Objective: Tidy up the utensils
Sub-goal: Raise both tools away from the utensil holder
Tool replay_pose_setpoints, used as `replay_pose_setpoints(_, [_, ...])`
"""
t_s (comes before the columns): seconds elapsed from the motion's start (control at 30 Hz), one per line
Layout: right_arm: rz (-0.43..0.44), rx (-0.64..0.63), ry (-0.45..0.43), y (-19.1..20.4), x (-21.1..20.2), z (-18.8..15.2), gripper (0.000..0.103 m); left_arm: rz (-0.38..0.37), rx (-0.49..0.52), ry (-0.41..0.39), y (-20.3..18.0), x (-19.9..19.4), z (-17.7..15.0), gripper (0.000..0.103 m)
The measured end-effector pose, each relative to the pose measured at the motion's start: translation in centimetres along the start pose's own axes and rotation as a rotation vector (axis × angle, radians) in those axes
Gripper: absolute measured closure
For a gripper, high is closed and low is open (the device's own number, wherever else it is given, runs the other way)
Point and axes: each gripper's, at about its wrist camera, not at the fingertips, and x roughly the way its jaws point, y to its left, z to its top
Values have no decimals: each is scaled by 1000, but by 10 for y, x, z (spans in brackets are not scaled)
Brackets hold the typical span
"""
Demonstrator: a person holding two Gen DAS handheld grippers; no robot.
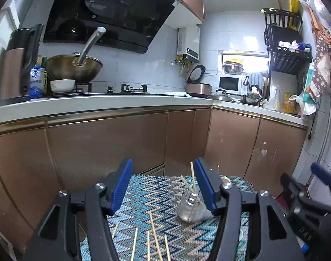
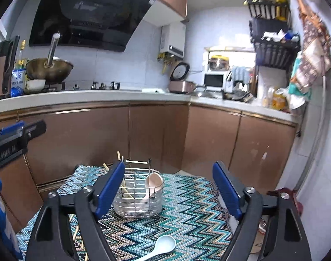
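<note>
Both the left gripper and right gripper hover with fingers apart and empty over the zigzag-cloth tabletop, whose far edge carries the wire caddy collecting upright chopsticks and a pink spoon, while loose chopsticks and a blue spoon await at the near edge.

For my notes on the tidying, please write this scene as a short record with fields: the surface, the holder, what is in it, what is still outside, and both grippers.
surface: zigzag mat
holder: wire rack, standing on the mat
in rack: pink spoon, some chopsticks
outside: white spoon and loose chopsticks lying on the mat
left gripper: open, holds nothing
right gripper: open, holds nothing
</note>
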Motion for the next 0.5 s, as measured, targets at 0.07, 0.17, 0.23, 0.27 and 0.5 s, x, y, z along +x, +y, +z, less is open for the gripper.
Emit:
replay_pose_setpoints(0.07, [-20, 2, -23, 4, -16, 2, 12, 5, -2, 7, 6, -9, -3, 46])
replay_pose_setpoints(0.17, [-74, -8, -69, 12, -40, 0, 5, 12, -17, 22, 17, -23, -7, 46])
replay_pose_setpoints(0.23, [-94, -17, -96, 15, -51, -1, 2, 9, -33, 33, 24, -30, -10, 46])
replay_pose_setpoints(0.27, [-91, -12, -104, 16, -58, -1, 2, 11, -37, 37, 28, -35, -12, 46])
replay_pose_setpoints(0.5, [-72, -9, -125, 22, -88, 3, 0, 25, -42, 19, 40, -62, -12, 46])
